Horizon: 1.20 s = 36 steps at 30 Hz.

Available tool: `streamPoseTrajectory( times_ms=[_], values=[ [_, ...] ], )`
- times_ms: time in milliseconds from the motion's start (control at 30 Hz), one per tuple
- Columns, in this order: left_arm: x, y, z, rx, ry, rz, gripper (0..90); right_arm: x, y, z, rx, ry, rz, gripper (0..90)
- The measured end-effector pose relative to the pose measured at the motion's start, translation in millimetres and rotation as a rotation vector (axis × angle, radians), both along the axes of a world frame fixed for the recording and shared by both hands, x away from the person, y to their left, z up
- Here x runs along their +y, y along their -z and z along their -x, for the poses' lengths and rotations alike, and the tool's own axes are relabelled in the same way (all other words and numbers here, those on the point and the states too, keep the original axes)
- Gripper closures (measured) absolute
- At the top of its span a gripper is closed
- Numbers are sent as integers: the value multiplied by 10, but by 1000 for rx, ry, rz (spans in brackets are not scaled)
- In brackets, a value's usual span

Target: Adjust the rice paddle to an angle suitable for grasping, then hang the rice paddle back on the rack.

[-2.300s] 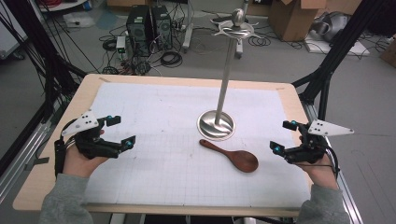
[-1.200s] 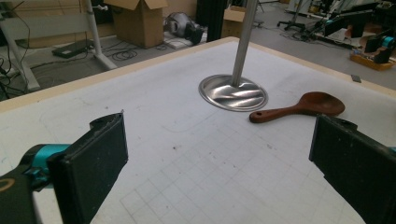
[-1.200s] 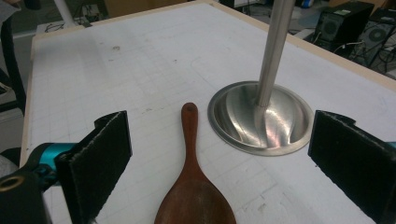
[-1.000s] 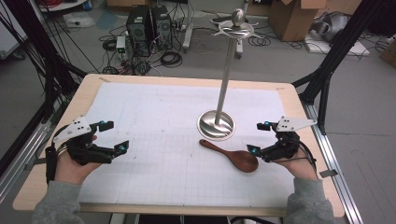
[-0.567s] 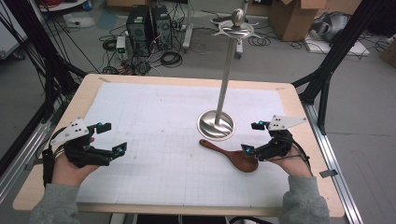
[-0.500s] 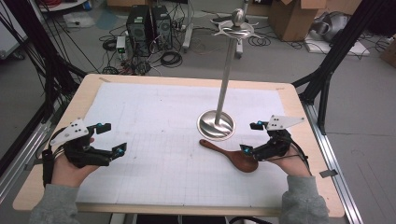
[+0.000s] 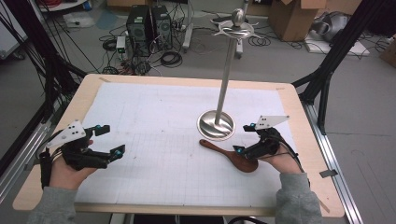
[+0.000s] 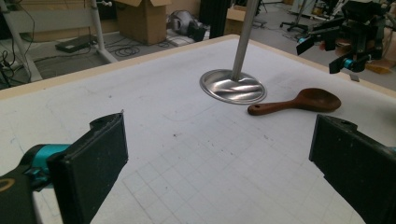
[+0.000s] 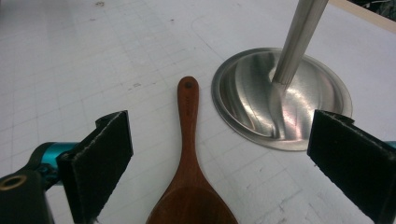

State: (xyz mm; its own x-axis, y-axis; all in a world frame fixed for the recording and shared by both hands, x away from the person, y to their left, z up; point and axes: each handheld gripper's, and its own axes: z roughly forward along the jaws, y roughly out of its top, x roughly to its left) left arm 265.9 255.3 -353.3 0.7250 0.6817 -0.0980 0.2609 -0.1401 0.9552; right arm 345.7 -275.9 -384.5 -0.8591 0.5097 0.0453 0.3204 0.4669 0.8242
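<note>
A dark wooden spoon [image 7: 231, 156] lies flat on the white grid mat, just in front of the round base [image 7: 215, 125] of a tall metal stand. My right gripper [image 7: 243, 138] hovers open over the spoon's bowl. In the right gripper view the spoon [image 9: 189, 140] runs between the wide-apart jaws with its handle pointing away, and the stand base [image 9: 252, 93] is just beyond it to the right. My left gripper [image 7: 112, 139] is open at the near left of the mat with nothing in it. Its own view shows the spoon [image 8: 299, 101] far off.
The stand's pole [image 7: 227, 74] rises to a hooked top [image 7: 237, 28] above the table's far half. The white mat [image 7: 154, 116] covers most of the wooden table [image 7: 84, 95]. Beyond the far edge are cables, a computer tower [image 7: 148, 21] and cardboard boxes.
My right gripper has moved left from the table's right edge until its open jaws reach over the spoon's bowl. My left gripper drifted slightly toward the near left. The spoon has not moved.
</note>
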Motion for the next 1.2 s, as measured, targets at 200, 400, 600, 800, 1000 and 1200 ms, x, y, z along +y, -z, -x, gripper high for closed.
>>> streamPoseTrajectory(
  times_ms=[200,400,600,800,1000,1200],
  values=[
    [12,11,9,8,-2,-4,49,30,7,-18,-29,6,18,76],
    [10,15,28,11,-3,-7,49,82,-10,-12,-35,-9,29,86],
    [33,25,51,12,-13,-8,49,158,11,-39,-20,-15,52,86],
    [72,30,82,14,-23,-13,49,212,20,-67,-16,-22,57,86],
    [88,32,132,12,-35,-17,49,260,40,-93,-10,-36,68,86],
    [73,35,159,13,-31,-22,49,346,53,-124,8,-50,102,87]
  ],
)
